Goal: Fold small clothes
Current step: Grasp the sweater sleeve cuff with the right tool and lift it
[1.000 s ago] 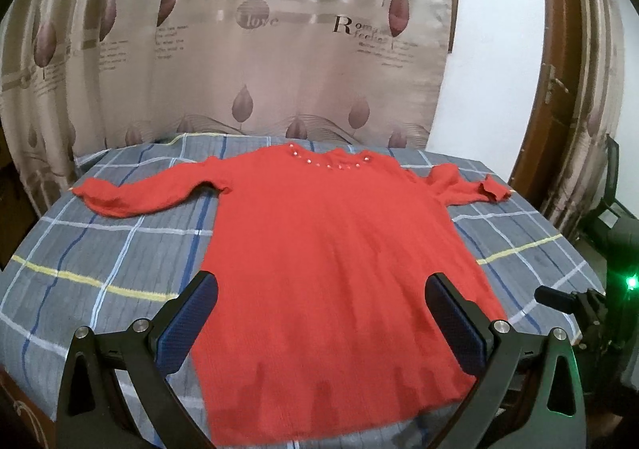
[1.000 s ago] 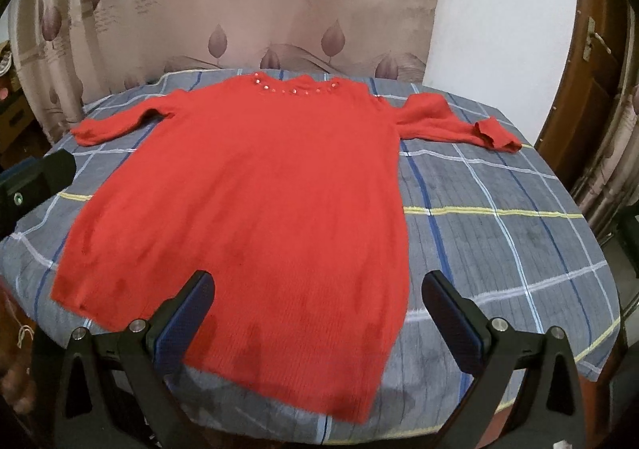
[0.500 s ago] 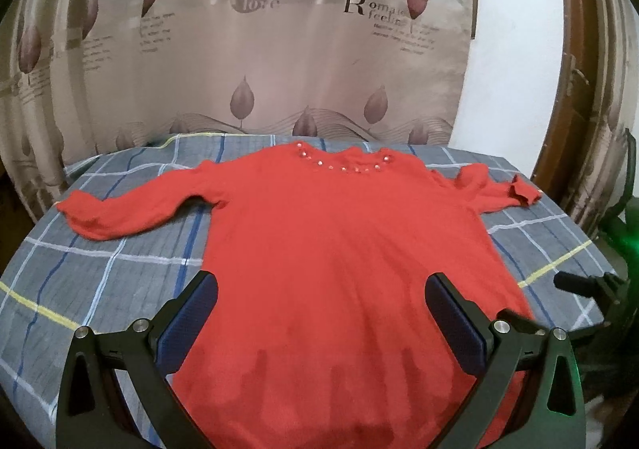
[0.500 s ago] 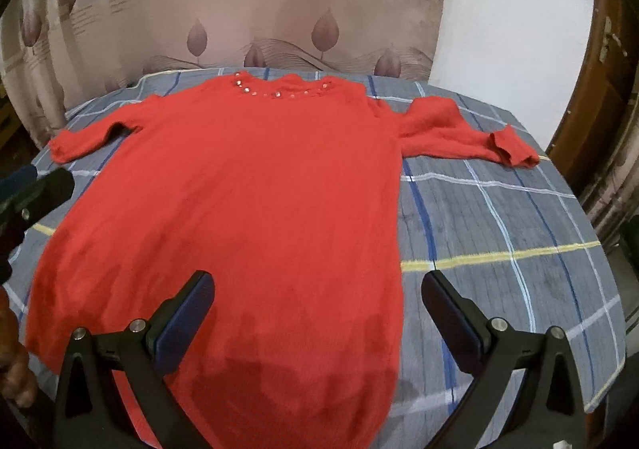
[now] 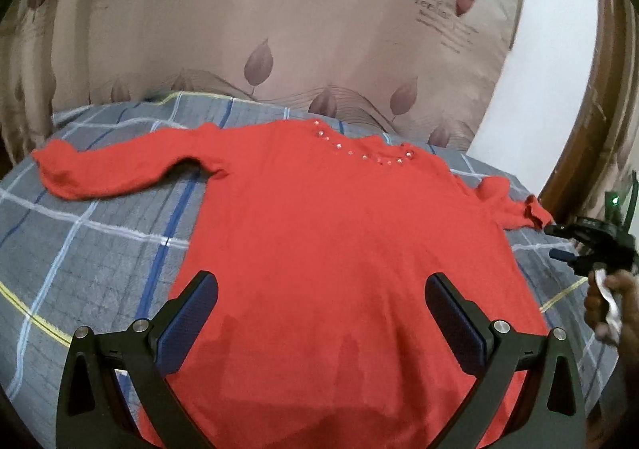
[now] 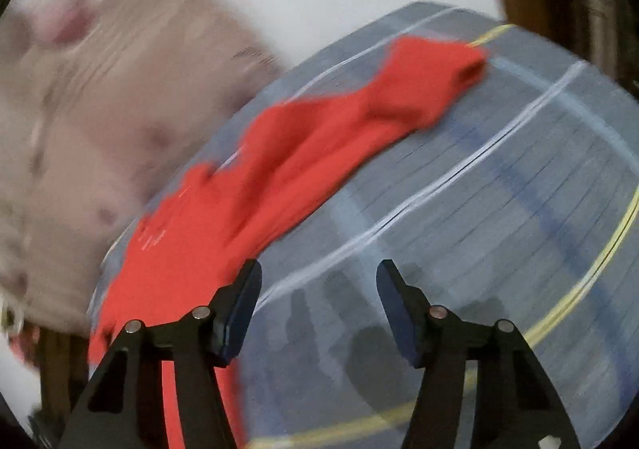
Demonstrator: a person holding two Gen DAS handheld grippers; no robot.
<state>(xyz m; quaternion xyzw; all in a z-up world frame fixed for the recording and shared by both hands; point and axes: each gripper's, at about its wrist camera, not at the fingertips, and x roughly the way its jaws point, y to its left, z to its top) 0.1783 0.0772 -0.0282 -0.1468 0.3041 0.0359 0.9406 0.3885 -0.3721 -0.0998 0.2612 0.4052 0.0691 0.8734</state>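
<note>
Left wrist: red sweater (image 5: 327,249) flat, left gripper (image 5: 319,313) fingers spread

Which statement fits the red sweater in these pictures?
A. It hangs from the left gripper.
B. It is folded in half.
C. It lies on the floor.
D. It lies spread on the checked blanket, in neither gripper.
D: the red sweater lies flat on the checked blanket, and the left gripper and right gripper stand open and hold nothing.
</note>
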